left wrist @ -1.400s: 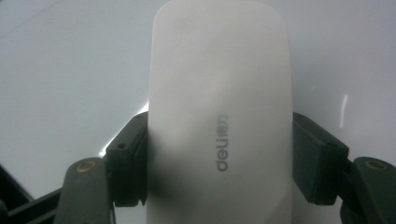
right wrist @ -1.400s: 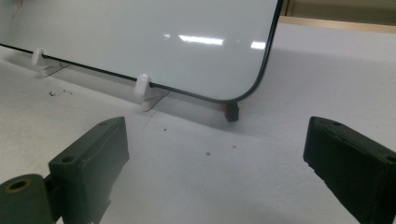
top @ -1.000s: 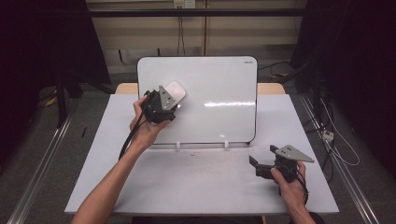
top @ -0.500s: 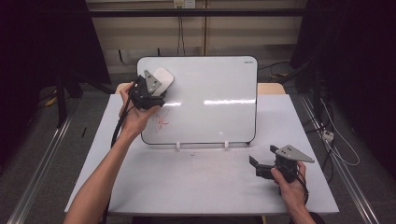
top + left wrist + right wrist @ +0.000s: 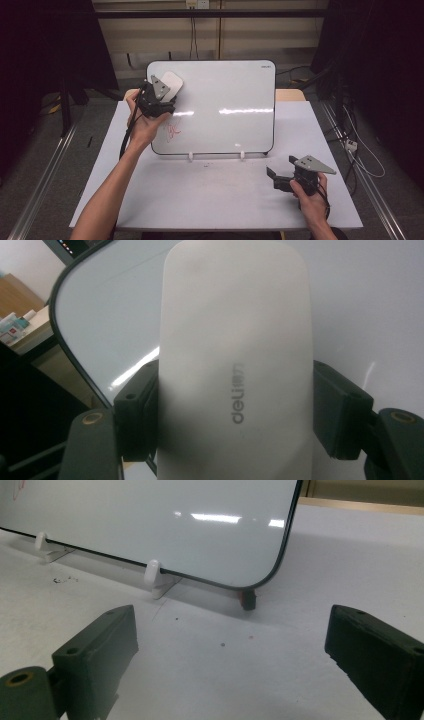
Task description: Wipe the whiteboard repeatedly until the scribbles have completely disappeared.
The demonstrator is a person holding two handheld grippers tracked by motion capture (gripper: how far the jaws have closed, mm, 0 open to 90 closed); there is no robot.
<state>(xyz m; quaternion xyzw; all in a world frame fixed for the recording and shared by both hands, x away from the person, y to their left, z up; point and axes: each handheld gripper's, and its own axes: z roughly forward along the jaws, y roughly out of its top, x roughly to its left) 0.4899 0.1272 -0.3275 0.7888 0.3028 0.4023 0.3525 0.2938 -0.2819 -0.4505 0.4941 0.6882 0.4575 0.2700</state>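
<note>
we see the left gripper (image 5: 162,97) raised at the upper left corner of the whiteboard (image 5: 225,90), its jaws clamped on the two long sides of a white deli eraser (image 5: 235,365). in the high view the eraser (image 5: 171,82) lies against the board's face near that corner, above a red scribble (image 5: 172,130) on the lower left part of the board. the whiteboard stands tilted back on two small white clips (image 5: 152,575) at its bottom edge, on the white table (image 5: 200,195). the right gripper (image 5: 280,180) rests low on the table in front of the board's lower right corner, well apart from the eraser, its jaws spread wide with nothing between them but bare tabletop.
</note>
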